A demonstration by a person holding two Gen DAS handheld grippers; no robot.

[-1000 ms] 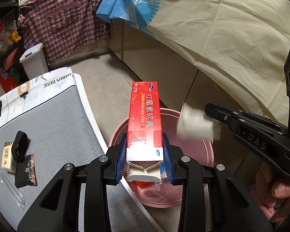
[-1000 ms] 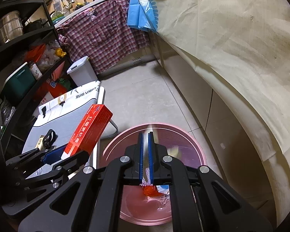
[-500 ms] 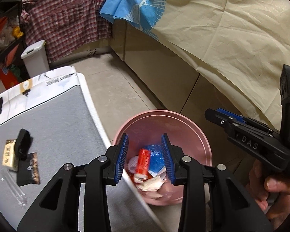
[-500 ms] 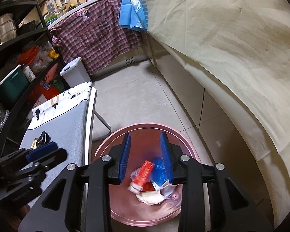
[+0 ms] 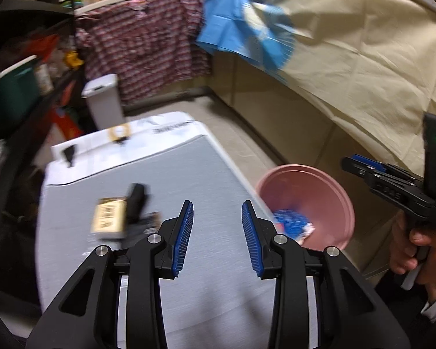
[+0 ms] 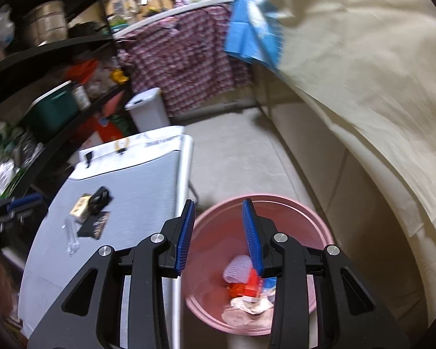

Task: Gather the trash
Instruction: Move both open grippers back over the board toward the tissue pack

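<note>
The left gripper (image 5: 217, 226) fills the lower middle of its own view with its blue-padded jaws spread and nothing between them; behind the gap lies only the bare grey table top (image 5: 189, 174). In the left half of that view, on the table, a small tan packet (image 5: 107, 218) lies touching a black object (image 5: 136, 200) that is too blurred to name. At the right edge of the same frame a hand (image 5: 418, 247) holds the right gripper (image 5: 360, 164), seen side-on above the far rim of the pink bin (image 5: 328, 180); from this angle its jaws cannot be judged.

In the right wrist view the right gripper (image 6: 218, 226) sits in the lower middle, its jaws standing apart and empty after having just been opening. Directly below it, lower centre of the frame, is the pink bin (image 6: 290, 200), standing on the tiled floor (image 6: 232, 151) just beside the table's white edge. Inside the bin lie the collected trash: a red box (image 6: 247, 286), a pale crumpled wrapper (image 6: 250, 305), a whitish netted piece (image 6: 237, 267) and something blue (image 6: 271, 283) partly hidden behind the right finger. On the table (image 6: 136, 180) at the left of this view rest the tan packet (image 6: 81, 206), a black ring-shaped item (image 6: 100, 199), a dark sachet (image 6: 96, 226) and a clear plastic strip (image 6: 71, 235), all close together. The left gripper (image 6: 17, 206) shows as a blurred dark shape at the left edge. A white lidded bin (image 6: 148, 110) stands beyond the table's far end, with a plaid cloth (image 6: 183, 58) hanging behind it
</note>
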